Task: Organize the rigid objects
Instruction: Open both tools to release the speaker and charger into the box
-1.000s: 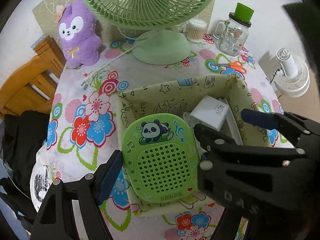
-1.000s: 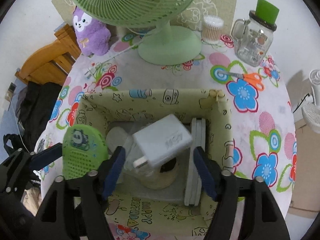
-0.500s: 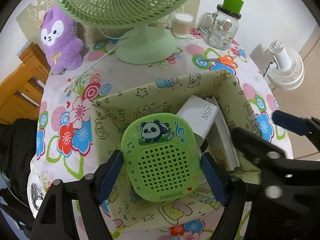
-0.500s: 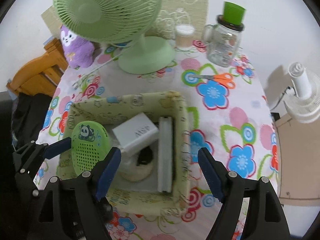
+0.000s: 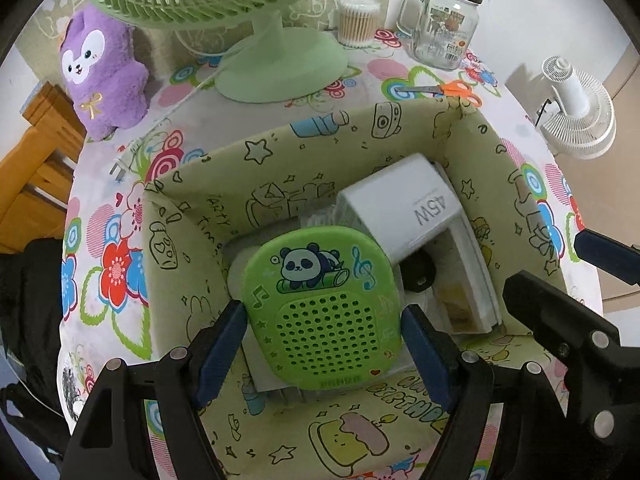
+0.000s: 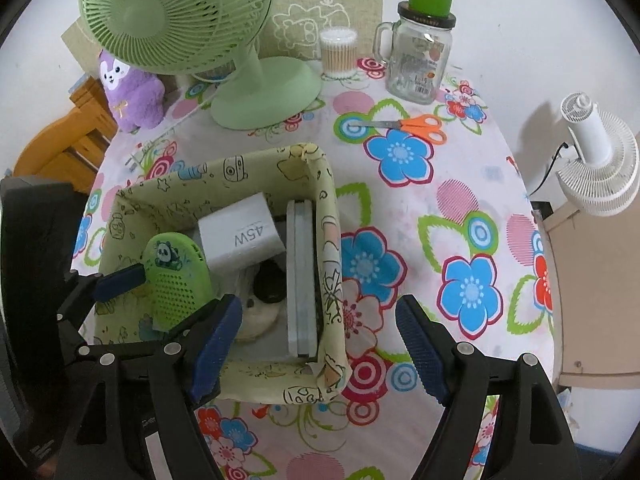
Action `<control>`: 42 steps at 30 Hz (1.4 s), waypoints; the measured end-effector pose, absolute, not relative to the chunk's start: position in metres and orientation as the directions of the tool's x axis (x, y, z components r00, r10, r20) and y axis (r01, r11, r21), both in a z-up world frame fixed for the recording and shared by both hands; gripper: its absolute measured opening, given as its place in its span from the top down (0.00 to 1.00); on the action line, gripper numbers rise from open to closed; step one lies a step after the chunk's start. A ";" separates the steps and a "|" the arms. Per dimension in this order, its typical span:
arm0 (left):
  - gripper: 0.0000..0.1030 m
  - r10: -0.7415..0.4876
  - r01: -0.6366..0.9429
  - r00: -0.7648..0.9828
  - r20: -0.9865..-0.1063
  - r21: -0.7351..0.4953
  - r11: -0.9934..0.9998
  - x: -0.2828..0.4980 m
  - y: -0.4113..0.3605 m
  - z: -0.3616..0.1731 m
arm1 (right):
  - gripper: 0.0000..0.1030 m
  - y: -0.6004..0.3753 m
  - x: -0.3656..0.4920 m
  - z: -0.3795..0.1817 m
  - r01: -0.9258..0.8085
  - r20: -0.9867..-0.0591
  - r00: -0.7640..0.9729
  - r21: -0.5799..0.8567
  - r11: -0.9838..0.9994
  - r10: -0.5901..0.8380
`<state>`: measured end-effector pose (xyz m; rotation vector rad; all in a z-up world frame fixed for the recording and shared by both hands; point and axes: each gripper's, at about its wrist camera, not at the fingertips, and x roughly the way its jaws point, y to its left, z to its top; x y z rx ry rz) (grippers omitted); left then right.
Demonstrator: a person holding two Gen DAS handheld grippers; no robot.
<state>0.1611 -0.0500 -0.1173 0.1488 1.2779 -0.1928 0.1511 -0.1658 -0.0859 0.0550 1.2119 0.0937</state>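
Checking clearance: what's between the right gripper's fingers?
Only the box's right wall and bare tablecloth, per the right wrist view; the right gripper is open, holding nothing.

"45W" on white charger (image 5: 404,204), "time" on fabric box (image 5: 192,216) wall

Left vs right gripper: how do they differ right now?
Left gripper is shut on the green panda speaker; right gripper is open and holds nothing. Left hangs inside the fabric storage box; right straddles the box's right wall, one finger over the floral tablecloth. Both have blue-padded black fingers.
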 end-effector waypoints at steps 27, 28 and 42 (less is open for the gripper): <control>0.00 -0.066 0.226 0.365 -0.929 0.020 0.974 0.126 -0.039 -0.072 | 0.21 -0.156 0.130 -0.063 -0.058 -0.912 0.397 0.087 0.995 0.103; 0.00 -0.065 0.224 0.369 -0.927 0.021 0.974 0.124 -0.038 -0.070 | 0.21 -0.156 0.129 -0.061 -0.059 -0.911 0.400 0.086 0.995 0.102; 0.00 -0.063 0.198 0.431 -0.900 0.026 0.980 0.091 -0.016 -0.040 | 0.21 -0.143 0.104 -0.037 -0.080 -0.888 0.450 0.064 0.995 0.093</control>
